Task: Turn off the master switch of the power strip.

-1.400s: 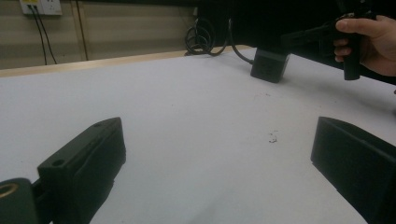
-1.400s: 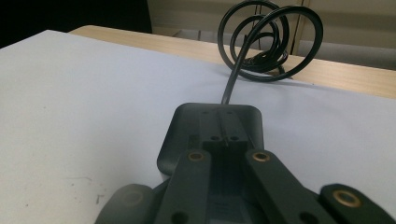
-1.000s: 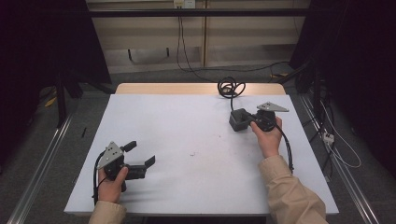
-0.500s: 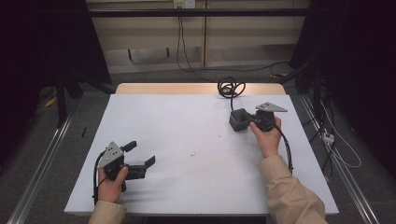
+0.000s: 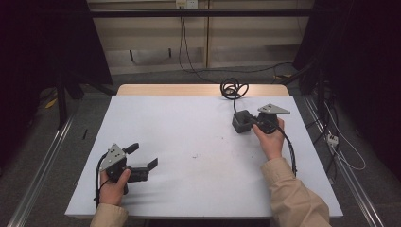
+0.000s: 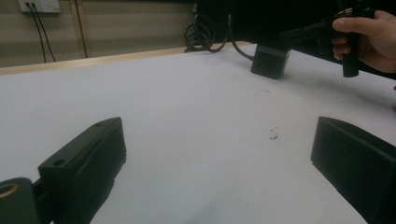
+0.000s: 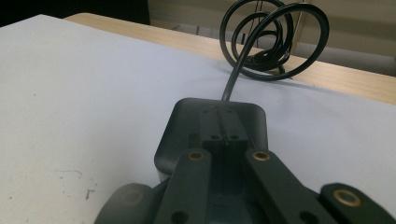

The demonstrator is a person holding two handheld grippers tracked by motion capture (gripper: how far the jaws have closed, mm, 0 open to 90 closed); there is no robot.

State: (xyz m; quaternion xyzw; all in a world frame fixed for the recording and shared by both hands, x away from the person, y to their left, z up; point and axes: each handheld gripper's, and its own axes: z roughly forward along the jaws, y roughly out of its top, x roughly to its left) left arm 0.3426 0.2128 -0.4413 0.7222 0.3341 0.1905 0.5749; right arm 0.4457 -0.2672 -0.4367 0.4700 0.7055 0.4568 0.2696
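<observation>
A: What is seen, from the largest thing down?

B: A white table (image 5: 198, 142) with a bare wooden strip (image 5: 189, 90) along its far edge is seen. On its far right part a black power adapter block (image 5: 242, 121) is set, its cable running toward the far edge into a coil (image 5: 233, 88) on the strip.

A: And the 2 grippers?

B: The right gripper (image 5: 253, 124) is held by the right hand (image 5: 270, 139) at the adapter, pointing left; its jaws are brought together over the block's top (image 7: 219, 123), and whether the block is pinched cannot be told. The left gripper (image 5: 142, 158) is held by the left hand (image 5: 113, 185) at the near left corner, jaws spread wide, nothing between them, aimed toward the adapter.

A: Anything between them?

B: Small dark specks (image 6: 273, 135) are marked on the open surface.
</observation>
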